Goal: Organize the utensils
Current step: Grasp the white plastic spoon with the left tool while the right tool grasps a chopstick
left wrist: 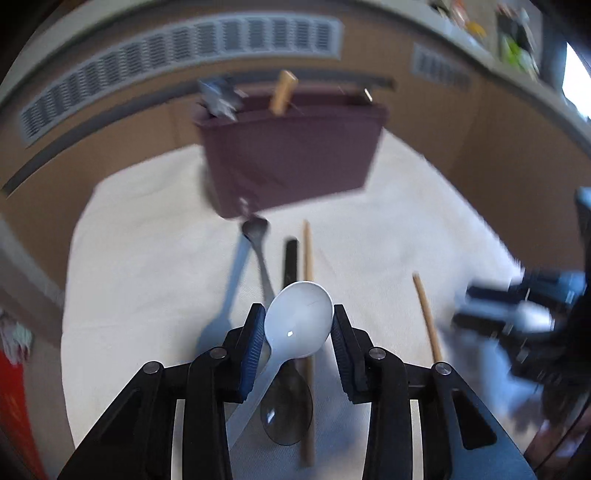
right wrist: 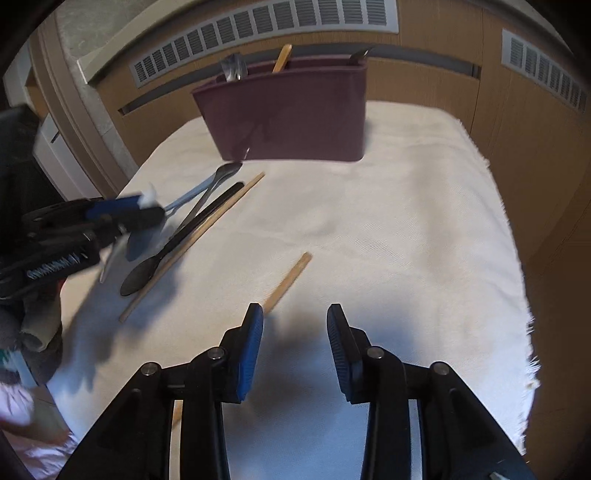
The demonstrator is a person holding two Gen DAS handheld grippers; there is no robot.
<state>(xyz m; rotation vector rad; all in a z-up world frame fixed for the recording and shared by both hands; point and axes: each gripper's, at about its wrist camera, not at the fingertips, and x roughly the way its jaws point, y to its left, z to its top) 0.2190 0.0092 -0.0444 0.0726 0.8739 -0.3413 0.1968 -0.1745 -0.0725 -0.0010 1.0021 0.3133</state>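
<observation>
My left gripper is shut on the bowl of a white plastic spoon and holds it above the cloth; it also shows in the right wrist view. Below it lie a black spoon, a metal spoon, a blue utensil and a wooden chopstick. A second chopstick lies apart, beside my right gripper, which is open and empty. A maroon utensil caddy stands at the back with several utensils in it.
A white cloth covers the table; its frayed edge runs along the right. Wooden panelling with metal vents rises behind the caddy.
</observation>
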